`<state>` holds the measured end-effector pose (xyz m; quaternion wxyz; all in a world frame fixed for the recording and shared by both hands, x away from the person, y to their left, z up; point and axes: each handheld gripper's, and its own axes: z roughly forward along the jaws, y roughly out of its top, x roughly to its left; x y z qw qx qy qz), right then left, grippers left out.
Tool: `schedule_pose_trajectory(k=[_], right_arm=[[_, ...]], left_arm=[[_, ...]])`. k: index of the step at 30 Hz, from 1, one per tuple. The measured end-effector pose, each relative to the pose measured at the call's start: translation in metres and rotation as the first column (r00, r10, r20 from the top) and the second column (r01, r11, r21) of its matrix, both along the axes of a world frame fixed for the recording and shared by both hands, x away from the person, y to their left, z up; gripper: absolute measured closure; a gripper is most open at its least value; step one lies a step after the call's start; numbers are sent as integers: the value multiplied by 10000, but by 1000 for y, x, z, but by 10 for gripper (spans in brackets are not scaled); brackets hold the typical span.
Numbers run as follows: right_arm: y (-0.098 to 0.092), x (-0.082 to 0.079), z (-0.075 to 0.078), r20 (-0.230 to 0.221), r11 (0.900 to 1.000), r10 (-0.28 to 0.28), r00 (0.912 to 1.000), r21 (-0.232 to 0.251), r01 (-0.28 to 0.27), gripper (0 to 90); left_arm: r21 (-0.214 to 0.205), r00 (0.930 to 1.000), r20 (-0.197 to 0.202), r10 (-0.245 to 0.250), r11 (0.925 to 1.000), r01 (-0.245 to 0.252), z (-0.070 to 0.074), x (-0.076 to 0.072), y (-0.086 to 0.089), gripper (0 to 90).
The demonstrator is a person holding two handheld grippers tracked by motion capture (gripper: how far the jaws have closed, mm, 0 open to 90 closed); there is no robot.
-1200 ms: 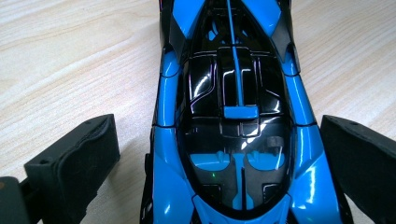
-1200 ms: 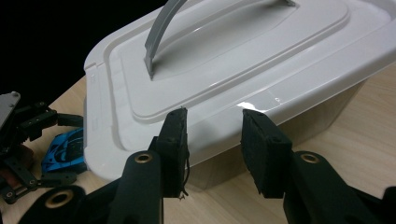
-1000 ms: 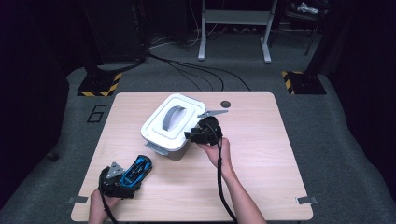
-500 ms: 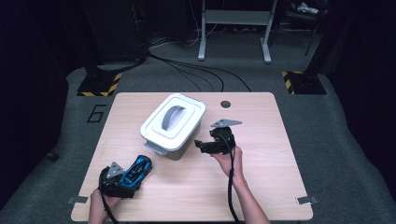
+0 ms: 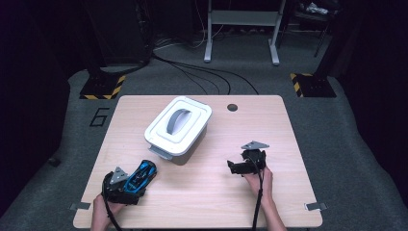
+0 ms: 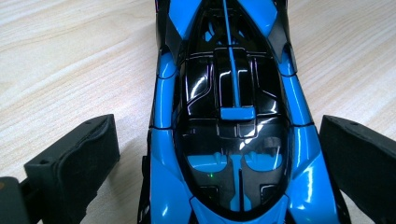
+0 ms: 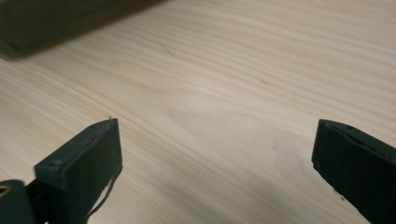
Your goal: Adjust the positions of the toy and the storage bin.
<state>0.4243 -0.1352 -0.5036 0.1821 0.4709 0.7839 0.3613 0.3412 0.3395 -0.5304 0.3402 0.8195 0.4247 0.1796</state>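
Large digit "6" (image 5: 98,117) marked on grey floor (image 5: 72,125), left of table (image 5: 269,125)

On the table (image 5: 288,144), the lidded box (image 5: 178,127) sits toward the far left of centre. The toy car (image 5: 140,175) lies nearer me, just before the box's near-left corner, between the jaws of my left gripper (image 5: 126,185). My right gripper (image 5: 238,167) rests well apart to the right, over bare tabletop, right of the box and nearer me.
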Motion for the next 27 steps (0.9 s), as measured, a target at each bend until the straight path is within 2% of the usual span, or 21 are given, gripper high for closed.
schedule_pose_trajectory(k=[3, 4, 8, 9, 11, 12, 13, 20, 27], right_arm=[[-10, 1, -10, 57, 9993, -294, 9996, -244, 295, 0], [-13, 2, -13, 92, 9988, -360, 9993, -343, 363, 0], [-21, 4, -22, -223, 9957, -779, 9967, -527, 767, 0], [-23, 4, -23, -355, 9954, -845, 9958, -472, 828, 0], [-23, 5, -22, -239, 9937, -975, 9949, -574, 960, 0], [-23, 6, -23, -269, 9928, -997, 9946, -689, 977, 0], [-24, 6, -23, -249, 9932, -991, 9948, -645, 974, 0], [-25, 6, -25, -95, 9928, -1073, 9942, -554, 1066, 0], [-25, 6, -25, -83, 9930, -1049, 9944, -549, 1043, 0]], left_arm=[[-101, 9999, 129, 39, 9999, -38, -1, 0, 0, 0], [-100, 10000, -17, -76, 9999, 75, 0, 0, 1, 0], [-505, 9996, 253, 161, 9986, -148, 2, -1, 3, 0], [-465, 9996, 259, 149, 9988, -136, 5, -1, 4, 0], [-563, 9994, 307, 167, 9983, -149, 9, -1, 4, 0], [-582, 9997, 211, 85, 9983, -73, 13, -1, 4, 0], [-679, 9995, 290, 102, 9977, -82, 15, 0, 4, 0], [-1050, 9999, 145, -39, 9945, 54, 44, 6, 2, 1], [-974, 9994, 201, -294, 9948, 312, 70, 18, -9, 1]])
